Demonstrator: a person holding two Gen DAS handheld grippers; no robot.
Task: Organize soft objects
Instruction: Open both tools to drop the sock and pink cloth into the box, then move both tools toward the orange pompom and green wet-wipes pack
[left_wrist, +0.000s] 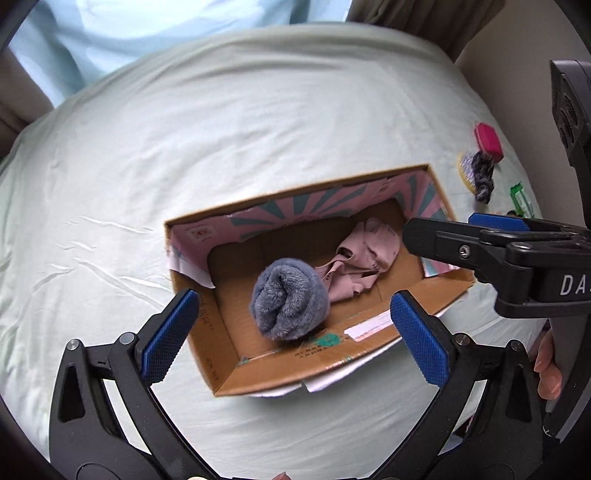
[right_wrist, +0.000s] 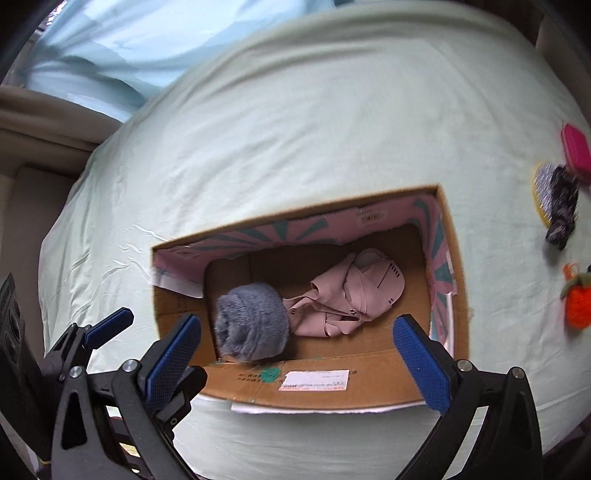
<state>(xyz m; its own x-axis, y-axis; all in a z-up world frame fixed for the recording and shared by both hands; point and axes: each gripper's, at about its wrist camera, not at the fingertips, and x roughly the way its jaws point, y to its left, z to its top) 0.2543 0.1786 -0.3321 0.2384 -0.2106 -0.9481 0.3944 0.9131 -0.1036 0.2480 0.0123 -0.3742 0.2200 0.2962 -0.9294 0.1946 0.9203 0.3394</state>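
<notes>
box: cardboard box (left_wrist: 369, 341) sits on the pale green sheet (left_wrist: 184, 166), open top, pink-and-teal lining on the far walls.
already in: grey fuzzy roll (left_wrist: 290, 299) on the box floor toward the left, pink cloth (left_wrist: 364, 251) crumpled right beside it, the two touching. So two soft things are sorted.
still out: on the sheet to the right of the box there's a dark scrunchie (right_wrist: 561, 206) lying over a yellow-rimmed pad (right_wrist: 541, 192), a pink pouch (right_wrist: 576, 151) just past them, and an orange knit thing (right_wrist: 578, 306) nearer. All well apart from the box.
left gripper (left_wrist: 295, 332): jaws spread wide, nothing between them, hanging over the box's near edge with the grey roll in line.
right gripper (right_wrist: 297, 354): also wide open and empty, over the near wall of the box.
step: looks like the gap between a drop and the next pick, both tools free.
next move: my guess is the right one swings out right to the scrunchie pile, since it's closer. Needs to come down low and pinch only the scrunchie, not the pad under it. The sheet is soft, so the fingers may sink in or grab fabric too.
</notes>
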